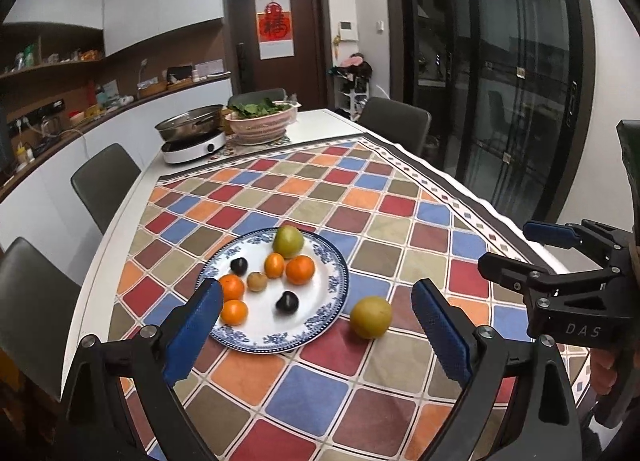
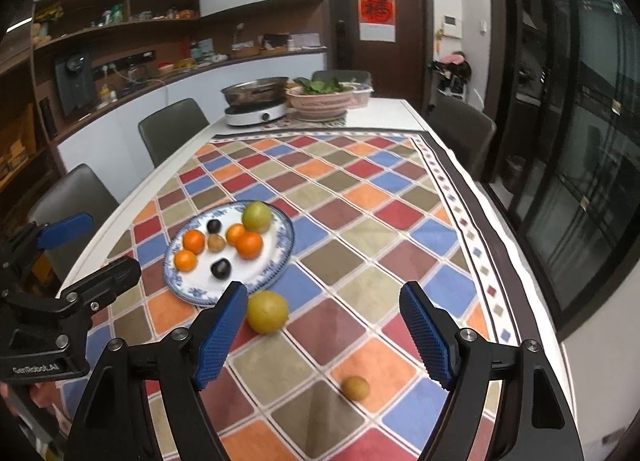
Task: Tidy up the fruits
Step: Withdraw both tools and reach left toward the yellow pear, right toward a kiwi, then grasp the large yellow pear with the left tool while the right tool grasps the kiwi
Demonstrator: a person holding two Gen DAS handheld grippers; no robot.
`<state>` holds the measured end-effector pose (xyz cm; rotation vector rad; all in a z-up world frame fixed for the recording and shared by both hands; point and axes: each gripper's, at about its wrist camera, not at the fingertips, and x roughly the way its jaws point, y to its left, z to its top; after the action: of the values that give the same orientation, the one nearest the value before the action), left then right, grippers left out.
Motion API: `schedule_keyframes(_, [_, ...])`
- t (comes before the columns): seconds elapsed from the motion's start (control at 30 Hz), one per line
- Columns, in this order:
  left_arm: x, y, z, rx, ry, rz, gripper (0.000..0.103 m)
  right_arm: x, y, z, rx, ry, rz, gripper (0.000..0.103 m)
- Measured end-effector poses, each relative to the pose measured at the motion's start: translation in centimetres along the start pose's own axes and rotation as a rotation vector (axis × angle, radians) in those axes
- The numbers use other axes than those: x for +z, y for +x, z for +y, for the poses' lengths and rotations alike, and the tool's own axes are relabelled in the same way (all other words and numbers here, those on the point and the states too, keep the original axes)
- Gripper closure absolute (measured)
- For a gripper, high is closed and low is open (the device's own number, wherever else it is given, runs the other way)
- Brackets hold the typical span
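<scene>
A blue-and-white plate (image 1: 324, 317) (image 2: 276, 261) sits on the checked tablecloth and holds several fruits: a green apple (image 1: 288, 241) (image 2: 257, 216), oranges (image 1: 300, 270) (image 2: 249, 245), two dark plums (image 1: 287, 302) (image 2: 221, 268) and a small brown fruit (image 1: 257, 281) (image 2: 216, 242). A yellow-green pear (image 1: 371, 317) (image 2: 267, 311) lies on the cloth just right of the plate. A small brown fruit (image 2: 355, 388) lies on the cloth nearer me. My left gripper (image 1: 316, 337) is open and empty above the plate's near edge. My right gripper (image 2: 324, 337) is open and empty, the pear by its left finger.
At the table's far end stand an induction cooker with a steel pot (image 1: 192, 133) (image 2: 256, 101) and a pink basket of greens (image 1: 262, 121) (image 2: 320, 99). Grey chairs (image 1: 106, 181) (image 2: 172, 129) line the left side, one (image 1: 394, 121) on the right. Glass doors are at right.
</scene>
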<state>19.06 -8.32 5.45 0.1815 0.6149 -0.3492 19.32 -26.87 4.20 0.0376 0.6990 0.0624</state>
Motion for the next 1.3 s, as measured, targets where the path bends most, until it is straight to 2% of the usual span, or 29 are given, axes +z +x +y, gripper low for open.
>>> schedule_keyframes(0.23, [-1.1, 2.1, -1.5, -0.037, 0.047, 0.055, 0.007, -2.1, 0.9, -1.4, -0.031, 0.043, 0.049, 0.025])
schedule_keyframes(0.57, [-3.0, 6.2, -2.4, -0.079, 0.089, 0.160, 0.007, -5.5, 3.9, -2.8, -0.077, 0.091, 0.170, 0.025])
schedule_keyframes(0.77, [-4.1, 8.5, -2.3, -0.112, 0.087, 0.206, 0.007, -7.2, 5.9, -3.1, -0.068, 0.129, 0.243, 0.025])
schedule_keyframes(1.07, [-4.7, 11.6, -2.5, -0.161, 0.102, 0.234, 0.008, -8.6, 7.5, -3.0, -0.066, 0.158, 0.294, 0.039])
schedule_keyframes(1.3, [-4.7, 13.8, -3.1, -0.182, 0.108, 0.259, 0.013, -8.9, 8.5, -3.0, -0.054, 0.165, 0.311, 0.051])
